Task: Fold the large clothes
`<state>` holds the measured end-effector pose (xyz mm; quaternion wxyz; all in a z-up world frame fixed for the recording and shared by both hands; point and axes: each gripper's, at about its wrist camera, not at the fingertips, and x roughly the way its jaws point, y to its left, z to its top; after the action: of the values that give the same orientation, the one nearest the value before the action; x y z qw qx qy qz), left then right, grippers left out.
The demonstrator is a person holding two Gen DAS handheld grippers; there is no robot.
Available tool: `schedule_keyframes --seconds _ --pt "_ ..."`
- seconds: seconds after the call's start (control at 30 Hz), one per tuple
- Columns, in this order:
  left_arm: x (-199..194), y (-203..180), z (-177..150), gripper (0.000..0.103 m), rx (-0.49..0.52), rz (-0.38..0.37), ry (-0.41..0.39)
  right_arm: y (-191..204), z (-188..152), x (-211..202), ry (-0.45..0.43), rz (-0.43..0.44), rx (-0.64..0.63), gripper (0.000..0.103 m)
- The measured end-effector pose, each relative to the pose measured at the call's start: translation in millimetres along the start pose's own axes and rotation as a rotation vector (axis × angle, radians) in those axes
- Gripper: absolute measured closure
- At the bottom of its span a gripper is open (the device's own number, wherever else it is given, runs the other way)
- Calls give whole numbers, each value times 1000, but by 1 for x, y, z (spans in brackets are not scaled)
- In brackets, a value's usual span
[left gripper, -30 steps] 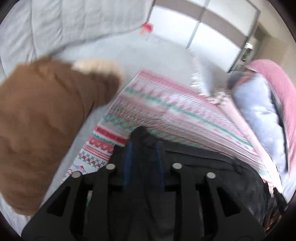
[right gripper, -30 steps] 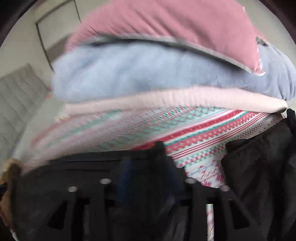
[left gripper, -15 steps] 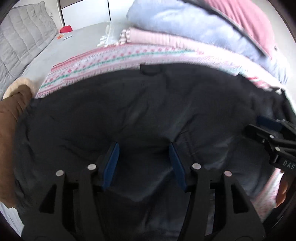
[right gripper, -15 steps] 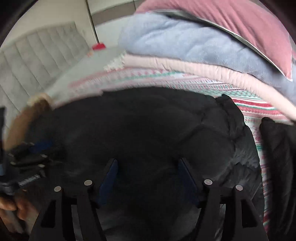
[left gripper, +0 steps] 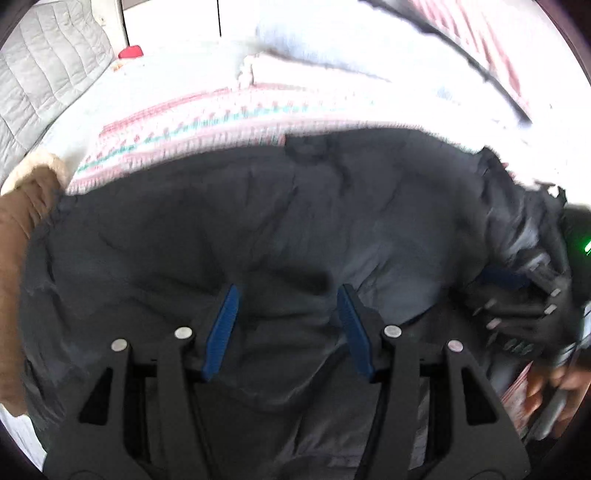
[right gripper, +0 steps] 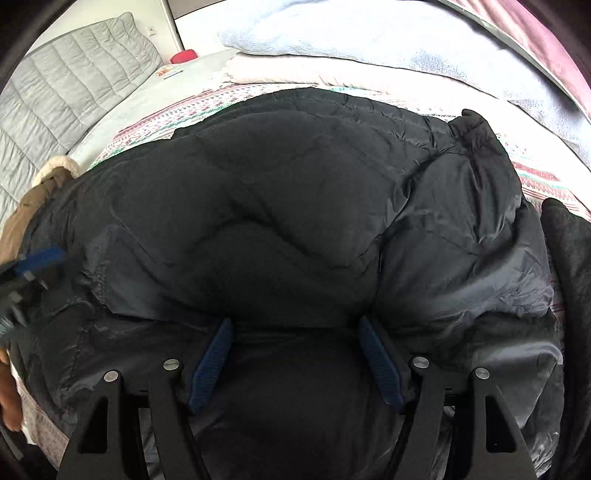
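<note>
A black quilted puffer jacket (left gripper: 295,221) (right gripper: 295,206) lies spread over a pink, red and green patterned blanket (left gripper: 192,125) (right gripper: 166,114) on the bed. My left gripper (left gripper: 287,295) hovers over its near edge, jaws open, blue pads clear of the fabric. My right gripper (right gripper: 294,325) is at the jacket's near fold with its jaws opening; jacket fabric bulges between the pads, which do not press on it. Each gripper shows in the other's view: the right gripper (left gripper: 517,295) at the jacket's right end, the left gripper (right gripper: 33,266) at its left end.
A brown coat with cream fur trim (left gripper: 26,221) (right gripper: 44,188) lies left of the jacket. Folded light blue (right gripper: 369,33) and pale pink bedding (right gripper: 295,74) is stacked behind. Another dark garment (right gripper: 569,266) sits right. A grey quilted headboard (right gripper: 66,81) and a red object (right gripper: 183,56) are far left.
A second ago both grippers were shut on black fabric held up. Both have since opened, and the jacket has dropped flat onto the patterned blanket. The right jaws have widened further.
</note>
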<state>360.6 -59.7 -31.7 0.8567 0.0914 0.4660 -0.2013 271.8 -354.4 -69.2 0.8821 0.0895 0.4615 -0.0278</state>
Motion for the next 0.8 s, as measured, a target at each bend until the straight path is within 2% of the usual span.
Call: schedule_keyframes --seconds 0.13,0.23,0.3,0.43,0.5,0.63,0.73,0.8 --pt "10 -18 26 46 46 21 29 -1 4 0 2 1 -8 24" --pt "48 -23 41 45 52 57 140 -1 5 1 1 6 -17 22" --pt "63 -25 41 41 63 84 171 -1 10 4 4 12 -21 22" --pt "68 -31 39 39 83 118 190 -3 15 9 18 11 -20 20" --pt "64 -30 48 39 58 114 198 6 2 5 21 11 -15 19" --pt "55 -19 77 39 -8 101 142 8 4 6 25 16 -5 17" --pt "75 -15 95 39 -44 86 186 8 7 6 26 20 -7 17" --pt "98 -14 97 39 -43 132 228 7 11 8 28 27 -5 17"
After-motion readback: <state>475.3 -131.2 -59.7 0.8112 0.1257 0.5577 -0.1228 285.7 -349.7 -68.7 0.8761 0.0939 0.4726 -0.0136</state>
